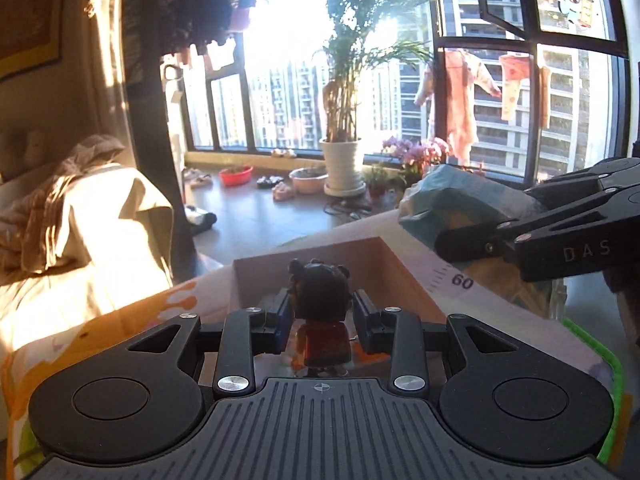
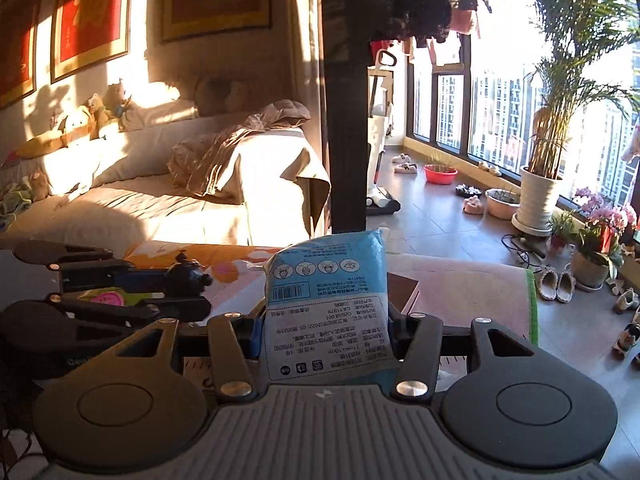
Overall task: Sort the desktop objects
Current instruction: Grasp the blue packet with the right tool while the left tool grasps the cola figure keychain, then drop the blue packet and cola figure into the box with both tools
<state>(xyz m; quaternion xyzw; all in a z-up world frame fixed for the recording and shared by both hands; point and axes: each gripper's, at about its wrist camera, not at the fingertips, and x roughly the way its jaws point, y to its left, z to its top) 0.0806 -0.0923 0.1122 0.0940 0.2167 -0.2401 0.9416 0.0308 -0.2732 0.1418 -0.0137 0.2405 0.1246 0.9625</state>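
Note:
My left gripper (image 1: 320, 320) is shut on a small figurine (image 1: 320, 312) with black hair buns and a red body, held upright just in front of an open cardboard box (image 1: 404, 276). My right gripper (image 2: 326, 324) is shut on a blue and white printed packet (image 2: 328, 304), held upright above the table. In the left wrist view the right gripper (image 1: 552, 236) and its packet (image 1: 452, 196) are at the right, beyond the box. In the right wrist view the left gripper (image 2: 132, 288) and the figurine's head (image 2: 186, 274) are at the left.
The table wears a colourful mat (image 1: 100, 332) with a green edge (image 2: 531, 304) and a ruler scale (image 1: 452, 278). The box's dark inside shows in the right wrist view (image 2: 402, 286). Beyond are a sofa (image 2: 132, 196), a black pillar (image 2: 346, 120) and potted plants (image 1: 342, 160) by the window.

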